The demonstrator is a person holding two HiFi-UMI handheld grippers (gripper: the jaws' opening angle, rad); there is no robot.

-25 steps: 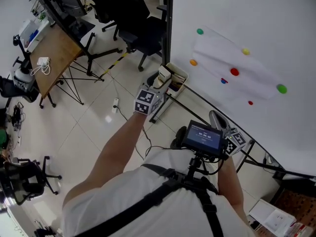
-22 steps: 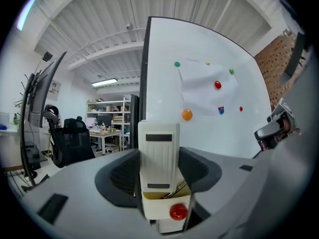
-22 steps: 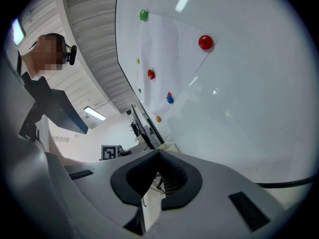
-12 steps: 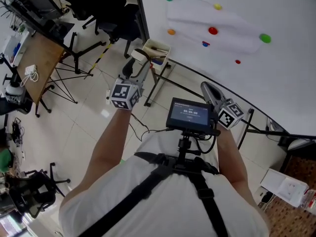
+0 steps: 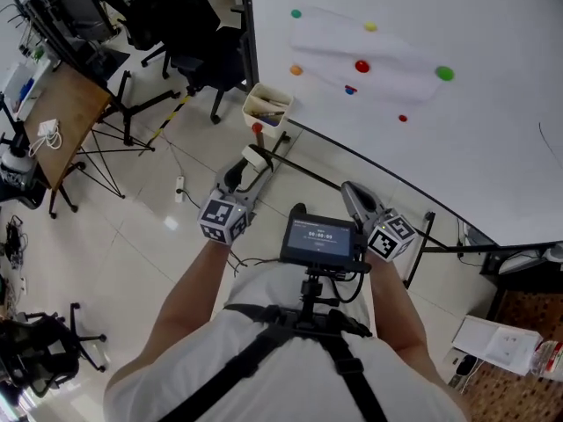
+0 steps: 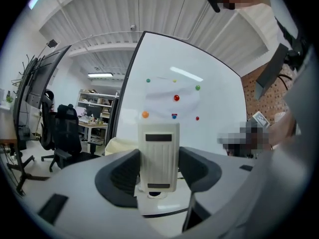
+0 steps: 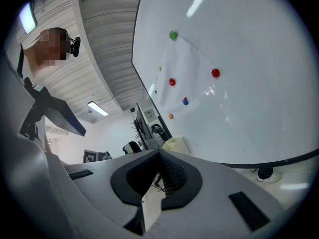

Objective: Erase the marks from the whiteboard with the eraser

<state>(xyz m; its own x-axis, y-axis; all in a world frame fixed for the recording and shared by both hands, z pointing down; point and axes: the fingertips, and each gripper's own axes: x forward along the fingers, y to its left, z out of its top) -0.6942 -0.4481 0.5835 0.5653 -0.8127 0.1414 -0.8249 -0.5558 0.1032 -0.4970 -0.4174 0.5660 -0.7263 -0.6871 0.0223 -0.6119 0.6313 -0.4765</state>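
The whiteboard (image 5: 457, 148) fills the upper right of the head view. Its dark left edge runs straight down and its bottom edge slants down to the right above black stand legs. A cream bin (image 5: 266, 104) sits at its lower left corner. Pale tiled floor (image 5: 149, 209) lies open to the left, with black office chairs (image 5: 198, 42) and a wooden counter (image 5: 66, 117) well apart. A magnet-pinned paper sheet (image 5: 365, 47) hangs on the board, and a thin dark mark (image 5: 541, 136) shows far right.

The left tongs (image 6: 159, 176) pinch the eraser (image 6: 159, 148) by its two long sides, short of the board. Its long axis stands upright in the left gripper view, with the ribbed face toward the camera and the top end above the pads. The right tongs (image 7: 159, 169) are pressed together, empty, also clear of the board.
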